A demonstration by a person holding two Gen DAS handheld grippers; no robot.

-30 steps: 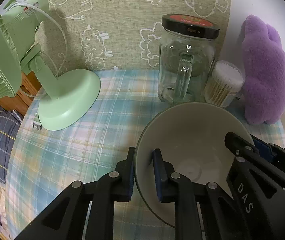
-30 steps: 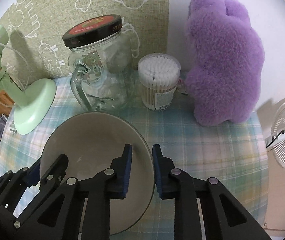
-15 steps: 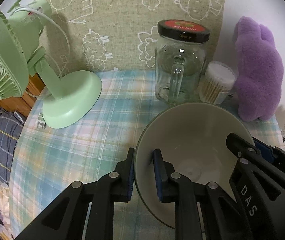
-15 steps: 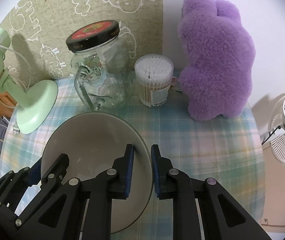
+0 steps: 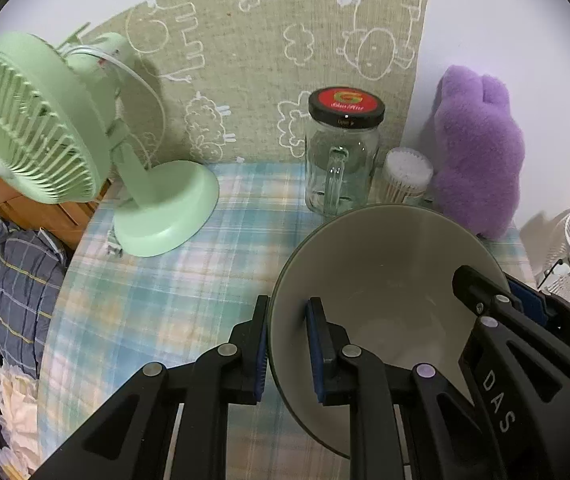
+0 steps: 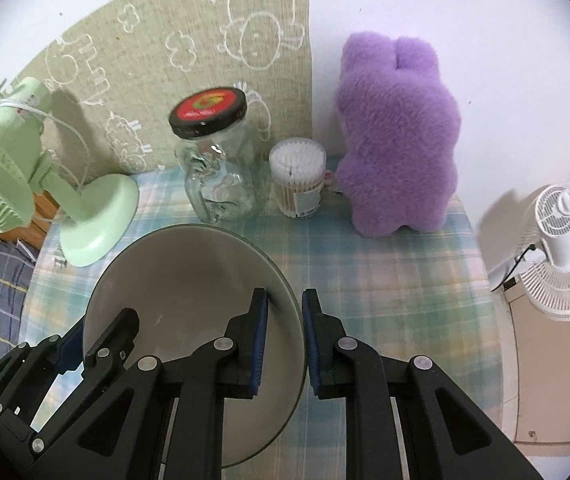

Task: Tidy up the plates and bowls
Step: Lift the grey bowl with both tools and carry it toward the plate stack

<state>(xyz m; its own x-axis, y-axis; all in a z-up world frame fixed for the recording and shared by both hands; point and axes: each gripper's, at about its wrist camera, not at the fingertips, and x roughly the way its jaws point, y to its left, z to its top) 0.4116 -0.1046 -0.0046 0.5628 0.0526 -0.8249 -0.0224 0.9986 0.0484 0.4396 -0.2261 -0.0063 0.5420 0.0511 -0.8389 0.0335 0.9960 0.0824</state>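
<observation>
Far left on the checked worktop stands the green fan. Left tongs pinch the grey bowl by its left rim, bowl up over the near worktop! Right tongs pinch the opposite rim. Beyond: glass jar, cotton swabs, purple plush far right.

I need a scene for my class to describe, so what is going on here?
A person holds a pair of tongs in each hand, and both grip one grey bowl by opposite sides of its rim: the left tongs on its left edge, the right tongs on its right edge. The bowl is above a plaid tablecloth. Behind it stand a lidded glass jar, a tub of cotton swabs, a purple plush toy and a green desk fan.
</observation>
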